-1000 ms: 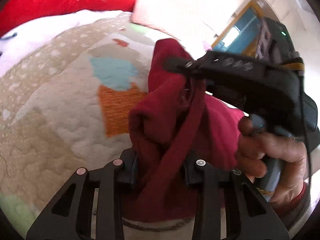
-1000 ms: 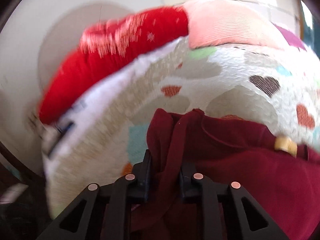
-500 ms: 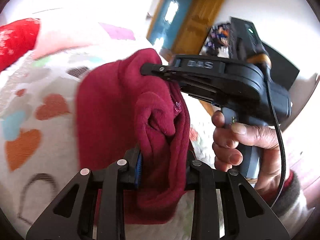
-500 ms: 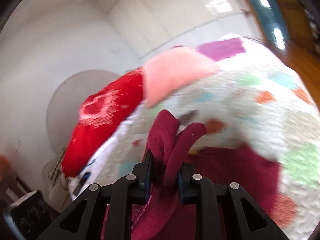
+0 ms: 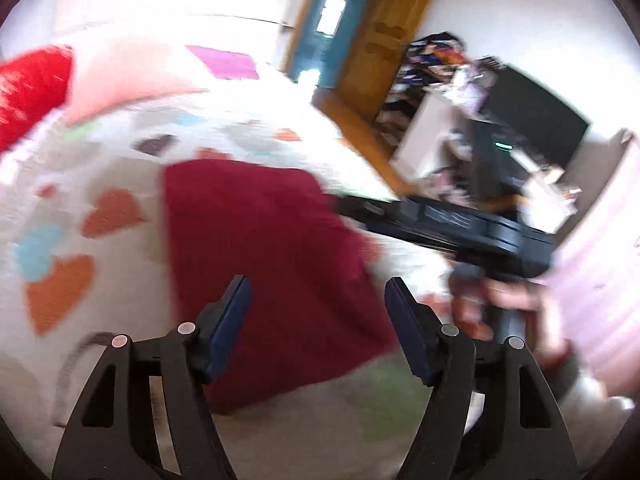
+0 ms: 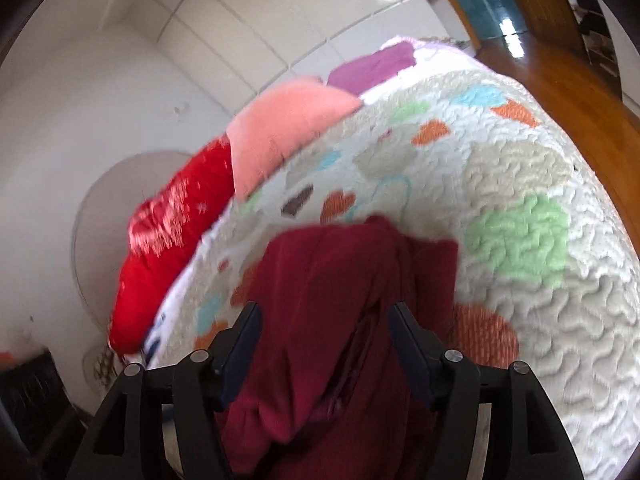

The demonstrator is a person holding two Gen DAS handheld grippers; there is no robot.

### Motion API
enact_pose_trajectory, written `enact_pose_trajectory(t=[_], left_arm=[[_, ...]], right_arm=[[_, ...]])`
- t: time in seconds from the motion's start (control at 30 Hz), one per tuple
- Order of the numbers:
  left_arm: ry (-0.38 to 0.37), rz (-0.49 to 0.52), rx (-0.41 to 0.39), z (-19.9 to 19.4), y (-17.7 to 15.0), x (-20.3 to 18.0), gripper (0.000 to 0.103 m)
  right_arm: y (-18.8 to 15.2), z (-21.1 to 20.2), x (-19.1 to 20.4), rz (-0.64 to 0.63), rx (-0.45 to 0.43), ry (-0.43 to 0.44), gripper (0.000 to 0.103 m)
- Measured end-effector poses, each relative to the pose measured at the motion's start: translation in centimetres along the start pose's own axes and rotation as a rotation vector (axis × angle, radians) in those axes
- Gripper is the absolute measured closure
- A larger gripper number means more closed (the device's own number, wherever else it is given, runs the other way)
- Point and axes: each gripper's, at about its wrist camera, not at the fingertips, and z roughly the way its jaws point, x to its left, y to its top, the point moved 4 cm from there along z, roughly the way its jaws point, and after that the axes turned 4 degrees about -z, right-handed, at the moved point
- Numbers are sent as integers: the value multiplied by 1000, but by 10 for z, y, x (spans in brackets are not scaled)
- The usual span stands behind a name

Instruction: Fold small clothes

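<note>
The left wrist view is smeared by motion: the dark red garment (image 5: 272, 264) ahead of the left gripper (image 5: 316, 300) has soft edges, and its near corner is hidden behind the left finger. To the right, the hand (image 5: 516, 304) gripping the right gripper (image 5: 340, 204) is a blur. In the right wrist view, the garment's (image 6: 332, 320) lower part runs off the bottom edge between the right gripper's (image 6: 326, 328) fingers.
</note>
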Motion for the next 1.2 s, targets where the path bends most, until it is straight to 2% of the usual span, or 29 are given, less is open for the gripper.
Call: enact_pose_trajectory(t=[0.03, 0.1, 0.17, 0.23, 0.3, 0.37, 0.4, 0.5, 0.57, 0.63, 0.7, 0.73, 0.8, 0.87, 0.93, 0.97, 1.0, 1.03, 1.07, 1.2], left_arm=[[55, 1, 7, 4, -1, 9, 33], [114, -9, 32, 13, -7, 21, 33], [108, -18, 62, 22, -21, 25, 33], [107, 6, 111, 36, -35, 22, 33], [146, 58, 103, 36, -47, 13, 33], [202, 148, 81, 39, -56, 4, 32], [212, 161, 79, 41, -60, 3, 32], [207, 148, 79, 41, -61, 7, 32], [176, 103, 91, 36, -59, 14, 32], [140, 49, 95, 25, -55, 24, 32], [126, 16, 78, 15, -50, 28, 32], [120, -1, 57, 8, -46, 31, 32], [116, -26, 29, 2, -41, 35, 31], [121, -52, 38, 9, -40, 38, 31], [125, -73, 71, 22, -41, 41, 31], [130, -77, 83, 26, -42, 42, 31], [138, -76, 92, 27, -42, 42, 31], [144, -72, 85, 26, -40, 42, 31], [145, -70, 73, 25, -38, 41, 31], [172, -64, 9, 24, -15, 41, 31]], right_arm=[[-6, 0, 0, -6, 16, -20, 38], [-18, -4, -1, -6, 27, -14, 38], [-26, -8, 0, 10, 24, 21, 36], [-31, -8, -3, 49, 22, 29, 27], [-35, -10, -6, 99, 16, 48, 26], [-41, -12, -4, 153, 10, 125, 22], [-42, -12, -3, 163, 10, 139, 18], [-51, 4, 4, 119, 77, 69, 18], [-55, 15, 6, 86, 101, 25, 25], [-54, 19, 4, 66, 85, -11, 69], [-49, 10, 2, 44, 61, -3, 78], [-48, -1, 6, 16, 45, 8, 80], [-49, -16, 11, -57, 26, -33, 80], [-57, -14, 6, -93, 60, -104, 80], [-67, -1, -8, -69, 104, -130, 79], [-69, 0, -12, -57, 93, -125, 77], [-68, -5, -13, -38, 72, -116, 72], [-66, -13, -13, -17, 54, -116, 66], [-64, -21, -12, -18, 37, -121, 65], [-47, -45, 10, -159, -46, -203, 63]])
